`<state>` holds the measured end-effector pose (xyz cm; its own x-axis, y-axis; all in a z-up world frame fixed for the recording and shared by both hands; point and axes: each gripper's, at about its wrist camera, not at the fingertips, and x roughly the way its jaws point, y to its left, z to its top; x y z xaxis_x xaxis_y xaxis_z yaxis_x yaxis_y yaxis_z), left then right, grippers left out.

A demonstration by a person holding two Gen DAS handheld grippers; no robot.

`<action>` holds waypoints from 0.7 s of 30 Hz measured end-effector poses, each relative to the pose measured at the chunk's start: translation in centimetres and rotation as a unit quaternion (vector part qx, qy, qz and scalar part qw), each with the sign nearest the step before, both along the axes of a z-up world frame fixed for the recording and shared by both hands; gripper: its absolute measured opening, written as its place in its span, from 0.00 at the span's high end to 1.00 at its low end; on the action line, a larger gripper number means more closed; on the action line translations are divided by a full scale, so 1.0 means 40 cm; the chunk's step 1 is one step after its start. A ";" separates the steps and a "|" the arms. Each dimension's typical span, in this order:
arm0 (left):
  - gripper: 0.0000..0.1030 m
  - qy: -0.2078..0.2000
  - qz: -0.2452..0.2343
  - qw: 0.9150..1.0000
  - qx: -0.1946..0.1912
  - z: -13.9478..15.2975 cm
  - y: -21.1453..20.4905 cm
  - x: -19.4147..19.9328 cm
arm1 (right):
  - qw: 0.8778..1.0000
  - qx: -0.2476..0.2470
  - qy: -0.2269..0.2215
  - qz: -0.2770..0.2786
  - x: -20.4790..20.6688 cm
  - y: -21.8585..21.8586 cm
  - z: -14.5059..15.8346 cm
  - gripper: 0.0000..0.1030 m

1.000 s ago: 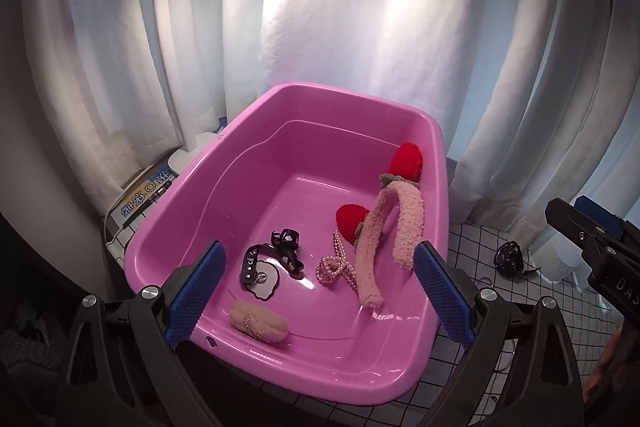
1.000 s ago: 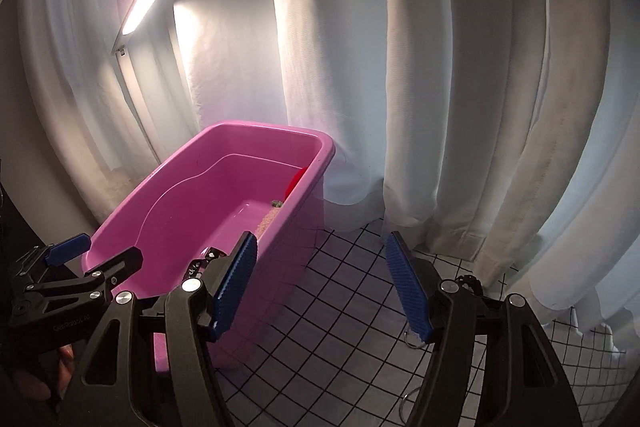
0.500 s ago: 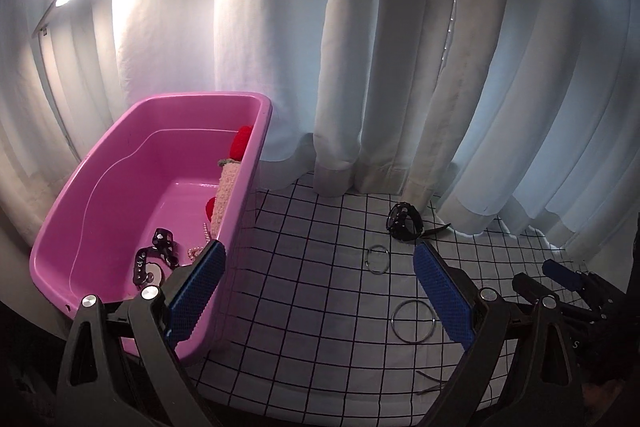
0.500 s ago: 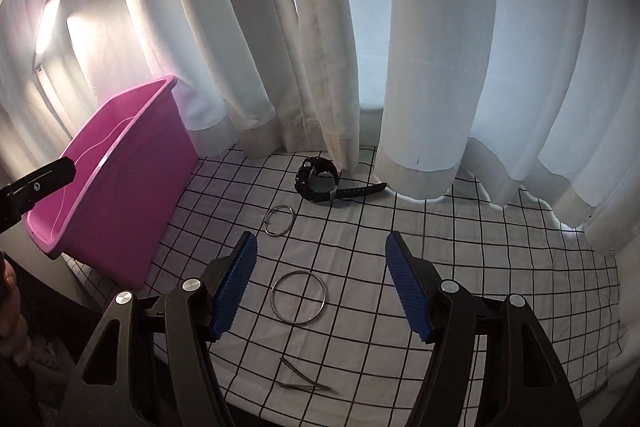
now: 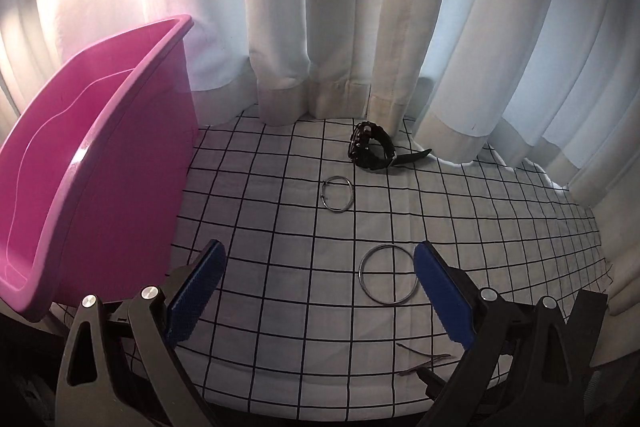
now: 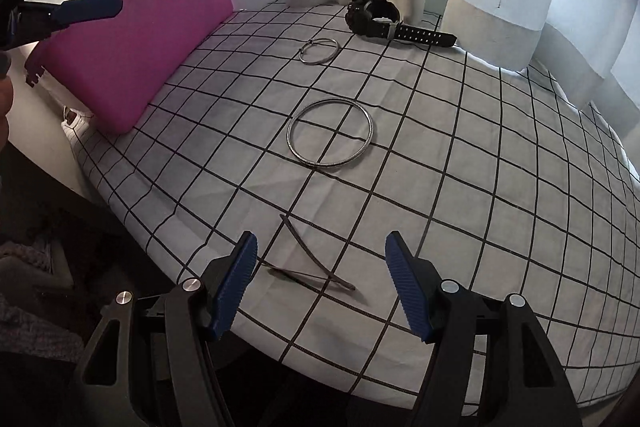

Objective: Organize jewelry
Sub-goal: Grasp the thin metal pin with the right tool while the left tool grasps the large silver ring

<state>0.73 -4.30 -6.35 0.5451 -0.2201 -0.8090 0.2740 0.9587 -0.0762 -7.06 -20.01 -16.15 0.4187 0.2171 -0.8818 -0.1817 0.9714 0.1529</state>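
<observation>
A pink tub [image 5: 120, 155] stands at the left on a white, black-gridded cloth [image 5: 260, 227]. On the cloth lie a black watch [image 5: 370, 147], a small pair of silver rings [image 5: 337, 193], a large silver bangle [image 5: 388, 274] and thin dark hairpins [image 5: 424, 363]. My left gripper [image 5: 318, 293] is open and empty, above the cloth just left of the bangle. My right gripper [image 6: 320, 287] is open and empty, low over the hairpins [image 6: 310, 263]. The right wrist view also shows the bangle [image 6: 330, 133], rings [image 6: 319, 51], watch [image 6: 376, 17] and tub [image 6: 132, 51].
White curtains [image 5: 360, 7] hang close behind the cloth and touch it near the watch. The cloth's near edge [image 6: 200, 247] drops off to dark floor. The left gripper's fingers [image 6: 88, 7] hang at the upper left of the right wrist view.
Both grippers have swung right from the pink tub to the cloth, and the right one has dropped low over the hairpins. Both stayed open and empty.
</observation>
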 end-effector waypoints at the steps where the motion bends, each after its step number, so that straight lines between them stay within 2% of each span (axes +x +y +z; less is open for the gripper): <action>1: 0.10 0.002 0.002 1.000 0.002 -0.010 -0.001 0.001 | 1.000 -0.005 0.002 0.002 -0.001 0.004 -0.014 0.38; 8: 0.10 0.016 0.016 1.000 0.020 -0.069 -0.005 0.004 | 0.999 -0.031 -0.005 0.024 -0.011 0.024 -0.070 0.38; 12: 0.10 0.028 0.020 0.999 0.020 -0.093 -0.004 0.003 | 0.999 -0.023 -0.015 0.027 -0.018 0.021 -0.082 0.42; 14: 0.10 0.031 0.021 0.999 0.026 -0.106 -0.007 0.004 | 0.999 -0.013 -0.019 0.031 -0.020 0.018 -0.081 0.61; 15: 0.10 0.033 0.021 0.999 0.029 -0.113 -0.007 0.005 | 0.999 -0.016 -0.021 0.031 -0.020 0.020 -0.080 0.76; 16: 0.10 0.037 0.021 0.999 0.030 -0.121 -0.008 0.007 | 0.999 -0.030 -0.019 0.031 -0.019 0.023 -0.083 0.85; 20: 0.10 0.049 0.024 0.998 0.029 -0.145 -0.009 0.013 | 0.999 -0.020 -0.020 0.026 -0.019 0.008 -0.082 0.91; 21: 0.10 0.050 0.024 0.998 0.032 -0.152 -0.012 0.015 | 0.999 -0.011 -0.023 0.019 -0.019 -0.001 -0.078 0.98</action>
